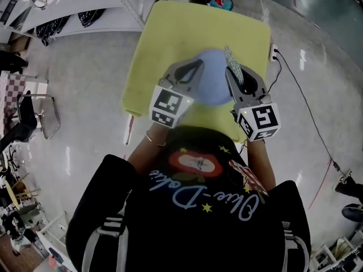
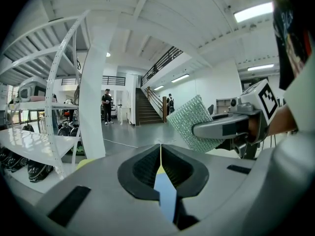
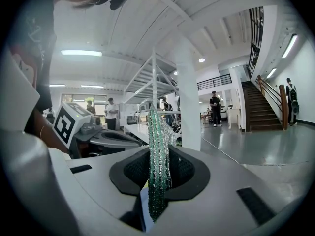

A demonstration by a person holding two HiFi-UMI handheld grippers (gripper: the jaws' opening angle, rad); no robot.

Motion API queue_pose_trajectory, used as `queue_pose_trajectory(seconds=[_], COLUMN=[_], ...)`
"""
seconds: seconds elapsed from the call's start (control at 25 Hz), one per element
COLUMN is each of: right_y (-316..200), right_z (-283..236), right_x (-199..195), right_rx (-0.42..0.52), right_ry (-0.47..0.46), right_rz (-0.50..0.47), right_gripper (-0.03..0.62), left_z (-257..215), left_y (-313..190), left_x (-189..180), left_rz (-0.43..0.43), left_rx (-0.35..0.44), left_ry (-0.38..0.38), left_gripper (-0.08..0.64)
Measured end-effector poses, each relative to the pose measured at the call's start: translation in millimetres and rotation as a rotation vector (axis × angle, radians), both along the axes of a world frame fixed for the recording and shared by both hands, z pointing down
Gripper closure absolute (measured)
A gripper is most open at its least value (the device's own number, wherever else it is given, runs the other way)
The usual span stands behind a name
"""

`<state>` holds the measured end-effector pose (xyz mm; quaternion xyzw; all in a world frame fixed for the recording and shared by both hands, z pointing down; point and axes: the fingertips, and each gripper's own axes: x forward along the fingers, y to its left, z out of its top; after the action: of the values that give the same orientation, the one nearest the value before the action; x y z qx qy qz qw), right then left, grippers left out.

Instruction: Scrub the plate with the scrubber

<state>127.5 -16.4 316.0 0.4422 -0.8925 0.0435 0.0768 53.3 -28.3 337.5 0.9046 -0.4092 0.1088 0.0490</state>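
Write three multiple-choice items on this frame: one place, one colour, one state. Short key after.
1. In the head view, the scrubber lies on which side of the plate?
A. left
B. right
C. hidden beneath it

2. The table top is:
A. yellow
B. red
C. black

3. The left tongs are:
A. open and empty
B. shut on the scrubber
C. shut on the plate

Key:
1 B: the scrubber stands up from the right tongs at the plate's right edge.
2 A: a yellow surface shows beyond the plate.
3 C: in the left gripper view the jaws meet on the thin blue rim.
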Motion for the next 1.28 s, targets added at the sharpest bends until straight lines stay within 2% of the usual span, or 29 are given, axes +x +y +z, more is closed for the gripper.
queue_pose_trajectory(seconds=[1.28], right_y=[-0.1], right_z=[-4.3], right_x=[1.1], right_rx=[0.008], right_ry=[-0.014], right_rz=[0.001], right_gripper=[0.534], left_z=[-5.1], left_y=[-0.9], left_x=[-0.3], left_rz=[-0.017], left_rx=[-0.003], left_ry=[0.007], left_gripper=[0.552])
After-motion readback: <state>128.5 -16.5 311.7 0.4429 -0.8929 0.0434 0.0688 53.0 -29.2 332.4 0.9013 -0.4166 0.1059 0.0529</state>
